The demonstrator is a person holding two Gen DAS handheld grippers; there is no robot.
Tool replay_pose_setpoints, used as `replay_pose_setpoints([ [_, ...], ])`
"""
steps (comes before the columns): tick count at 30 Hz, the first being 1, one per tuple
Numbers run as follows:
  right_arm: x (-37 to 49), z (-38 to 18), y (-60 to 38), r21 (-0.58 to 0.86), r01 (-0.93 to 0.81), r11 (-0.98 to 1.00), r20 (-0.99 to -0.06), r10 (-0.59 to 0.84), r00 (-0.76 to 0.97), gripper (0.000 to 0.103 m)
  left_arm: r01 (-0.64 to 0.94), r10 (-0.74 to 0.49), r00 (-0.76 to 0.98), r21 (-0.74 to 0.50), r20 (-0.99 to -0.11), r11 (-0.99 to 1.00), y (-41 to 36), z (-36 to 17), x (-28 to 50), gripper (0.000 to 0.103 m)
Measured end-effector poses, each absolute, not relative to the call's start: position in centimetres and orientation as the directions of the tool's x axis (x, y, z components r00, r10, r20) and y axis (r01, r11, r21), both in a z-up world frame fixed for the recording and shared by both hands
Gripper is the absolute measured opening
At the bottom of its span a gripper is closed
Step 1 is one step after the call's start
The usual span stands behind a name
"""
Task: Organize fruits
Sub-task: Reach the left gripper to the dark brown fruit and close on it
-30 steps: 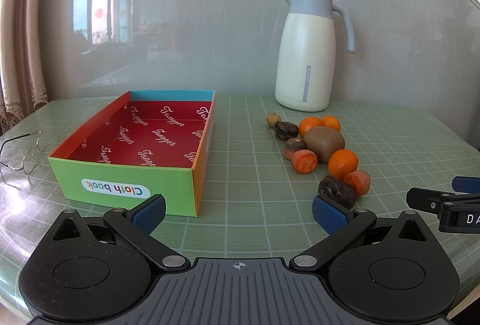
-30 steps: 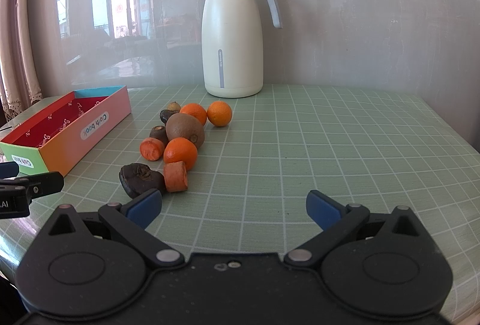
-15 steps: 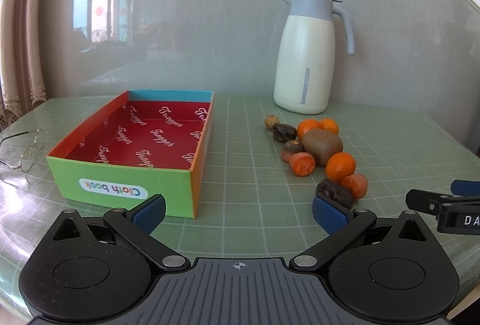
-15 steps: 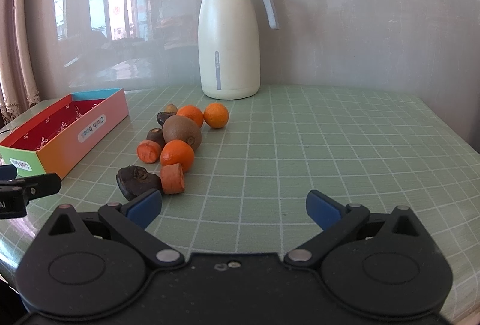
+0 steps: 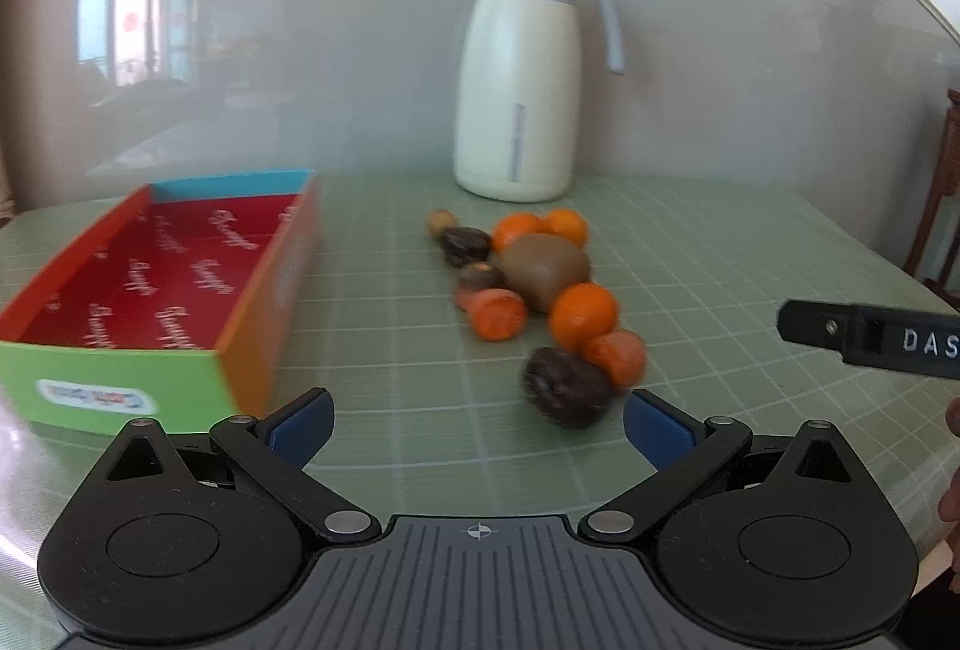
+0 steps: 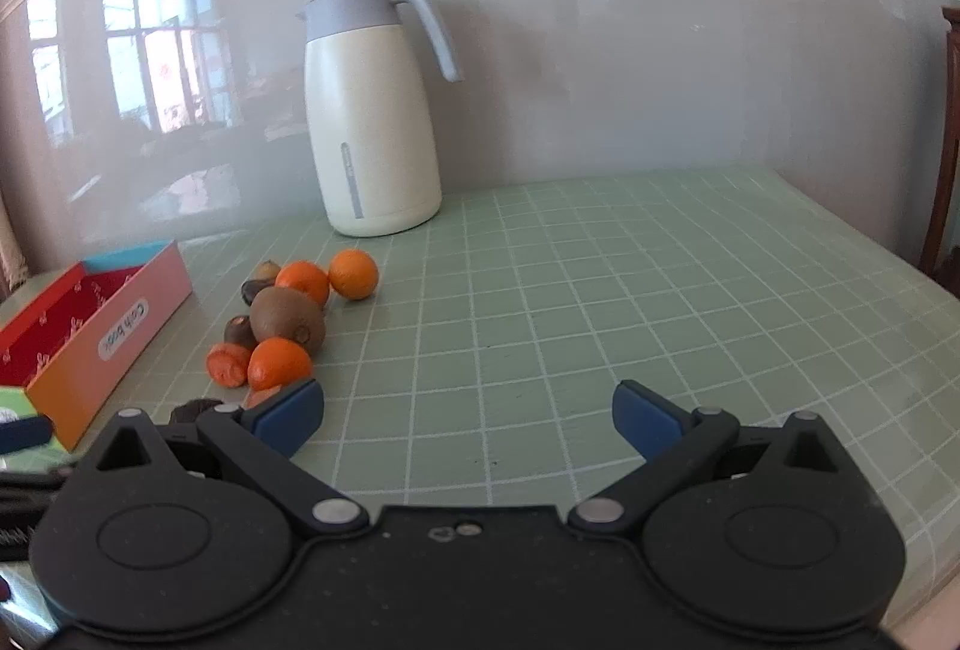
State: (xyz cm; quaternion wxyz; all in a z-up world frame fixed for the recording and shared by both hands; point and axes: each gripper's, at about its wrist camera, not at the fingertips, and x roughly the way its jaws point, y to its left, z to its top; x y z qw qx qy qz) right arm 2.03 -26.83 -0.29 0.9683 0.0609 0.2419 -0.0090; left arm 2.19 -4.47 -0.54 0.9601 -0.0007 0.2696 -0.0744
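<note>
the left hand-held gripper [image 5: 477,425] is spread wide, released, with nothing between its blue pads [image 5: 300,419]; it hovers low over the green gridded surface [image 5: 390,326]. just ahead of its right pad lies a dark wrinkled fruit [image 5: 564,392], close to the pad, though the blur hides whether they touch. the right hand-held gripper [image 6: 468,419] is likewise wide open and grasps nothing; its left pad [image 6: 288,413] sits in front of the near end of the fruit row and covers part of it.

the fruits lie in a loose line on the surface, between the box [image 5: 156,290] and the open part of the mat. from the near end: the dark fruit, a small orange piece [image 5: 618,356] touching it, a round orange [image 5: 583,311], a brown kiwi [image 5: 543,266] in the middle, another orange piece [image 5: 497,313] to its left, a small dark fruit [image 5: 480,278], two more oranges [image 5: 540,230] behind the kiwi, another dark one [image 5: 465,243] and a small brown one [image 5: 441,221] at the far end. none is in the box, whose red inside is bare.

a cream jug [image 5: 519,80] with a grey lid stands upright by the wall beyond the fruit. the right tool's black side shows at the right edge of the left view.
</note>
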Motion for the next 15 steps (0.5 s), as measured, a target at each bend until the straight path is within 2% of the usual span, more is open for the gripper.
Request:
replay_pose_setpoints([
  [4, 2.3, -0.2, -27.4, 0.121, 0.084, 0.989, -0.473, -0.017, 0.881, 0.103, 0.174, -0.167, 0.832, -0.038, -0.529, 0.984, -6.0, -0.9, 3.2, 0.101],
  [6, 2.4, -0.2, -27.8, 0.128, 0.103, 0.986, -0.475, -0.030, 0.880, 0.103, 0.194, -0.176, 0.824, -0.024, -0.538, 0.981, -7.0, -1.1, 3.6, 0.081],
  [8, 2.4, -0.1, -28.3, 0.139, 0.115, 0.984, -0.475, -0.036, 0.879, 0.103, 0.201, -0.171, 0.810, -0.008, -0.561, 0.980, -7.7, -1.4, 4.4, 0.069],
  [15, 2.9, -0.2, -29.6, 0.167, 0.153, 0.974, -0.481, -0.055, 0.875, 0.103, 0.206, -0.173, 0.795, -0.009, -0.581, 0.978, -8.7, -1.9, 6.1, 0.066],
])
